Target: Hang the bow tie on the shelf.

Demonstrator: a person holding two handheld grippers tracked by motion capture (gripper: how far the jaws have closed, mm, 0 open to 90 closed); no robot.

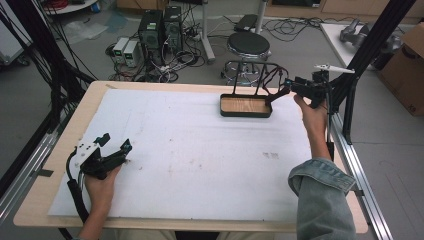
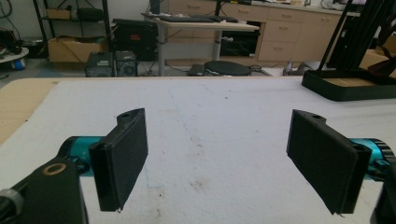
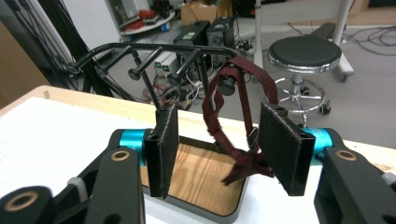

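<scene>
High view
Left gripper (image 1: 116, 145): resting low on the white table cover (image 1: 200, 150), jaws spread apart, nothing between them.
Right gripper (image 1: 286, 86): raised at the rack's near-right end, tips close to the strap.
Rack (image 1: 246, 106): black stand with a wood-grain base, ahead and to the left of the right gripper.

Left gripper view
Jaws: wide apart, bare cover between the pads; rack (image 2: 348, 86) far ahead to the right.

Right gripper view
Jaws: partly apart, pads off the strap.
Strap (image 3: 233, 121): dark red, hung from a peg of the rack (image 3: 154, 51), its tail drooping between the pads onto the base.
Writing: no legible labels or brands anywhere.
</scene>
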